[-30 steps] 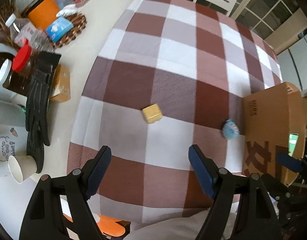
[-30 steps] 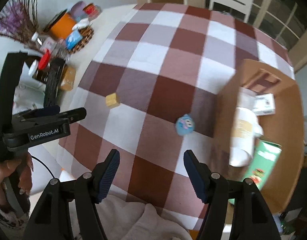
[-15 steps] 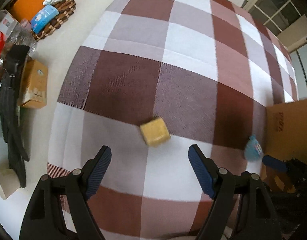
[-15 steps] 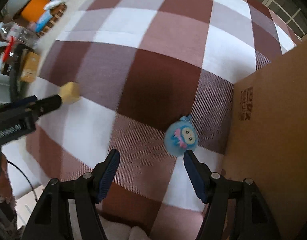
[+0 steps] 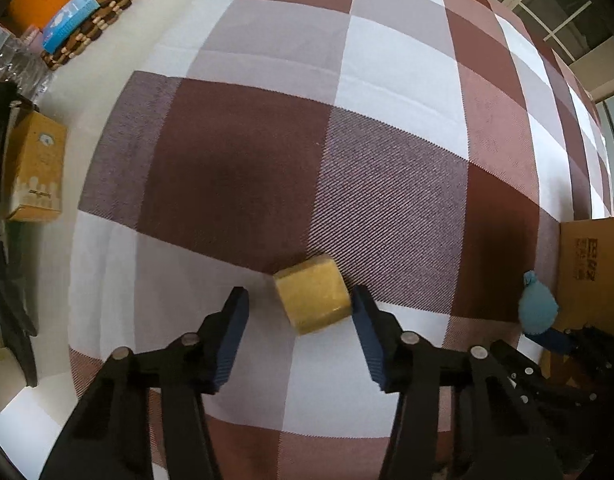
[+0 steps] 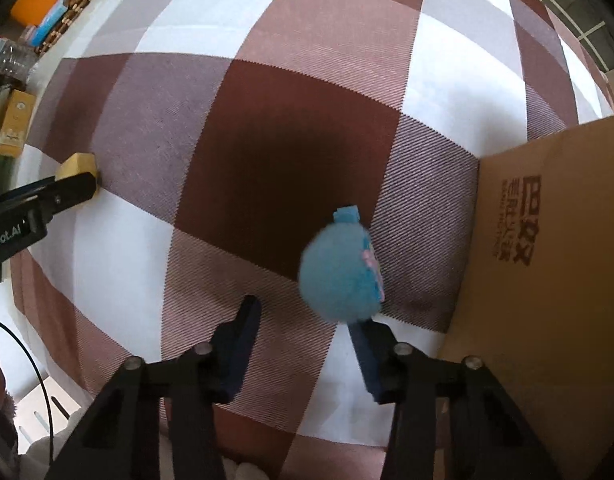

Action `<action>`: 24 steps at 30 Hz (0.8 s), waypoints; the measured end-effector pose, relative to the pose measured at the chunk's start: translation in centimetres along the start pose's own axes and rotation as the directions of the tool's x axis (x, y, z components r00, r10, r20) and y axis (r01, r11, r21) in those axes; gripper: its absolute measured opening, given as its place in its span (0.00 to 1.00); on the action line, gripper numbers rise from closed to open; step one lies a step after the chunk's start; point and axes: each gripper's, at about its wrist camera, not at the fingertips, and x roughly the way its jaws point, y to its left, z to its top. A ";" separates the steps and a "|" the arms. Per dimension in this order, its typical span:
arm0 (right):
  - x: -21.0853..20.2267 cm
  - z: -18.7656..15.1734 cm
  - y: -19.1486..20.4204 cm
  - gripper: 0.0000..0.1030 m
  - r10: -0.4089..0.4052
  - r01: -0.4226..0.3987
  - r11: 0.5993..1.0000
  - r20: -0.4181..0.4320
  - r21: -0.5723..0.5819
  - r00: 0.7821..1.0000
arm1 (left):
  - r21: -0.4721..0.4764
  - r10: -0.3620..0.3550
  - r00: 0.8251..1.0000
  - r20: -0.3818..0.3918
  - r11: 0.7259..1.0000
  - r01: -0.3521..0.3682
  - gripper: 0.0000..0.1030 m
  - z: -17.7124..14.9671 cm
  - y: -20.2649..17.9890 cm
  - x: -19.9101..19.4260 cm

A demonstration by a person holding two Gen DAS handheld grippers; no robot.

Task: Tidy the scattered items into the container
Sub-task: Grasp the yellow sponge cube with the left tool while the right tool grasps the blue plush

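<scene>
Both wrist views look steeply down, close over the checked cloth (image 5: 387, 168), seemingly overlapping.

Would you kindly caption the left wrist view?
Left gripper closing around yellow block on checked cloth.

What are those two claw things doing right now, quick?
Left gripper: closing around the yellow block, one pad touching, not yet clamped.
Right gripper: closing around the blue plush toy, not yet clamped.
</scene>
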 end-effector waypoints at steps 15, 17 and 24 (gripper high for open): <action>-2.5 -1.4 -0.2 0.01 0.144 -0.143 0.989 0.024 -0.024 0.989 | -0.055 -0.062 0.998 0.017 0.997 0.063 0.37 -1.7 1.1 -1.0; -3.1 -1.6 -0.4 0.01 0.170 -0.169 0.985 0.033 -0.021 0.985 | -0.057 -0.063 0.998 0.025 0.996 0.064 0.37 -2.2 1.1 -1.6; -4.0 -2.1 -1.1 0.01 0.219 -0.218 0.975 0.038 -0.033 0.975 | -0.078 -0.087 0.994 0.060 0.993 0.091 0.37 -3.2 0.9 -3.6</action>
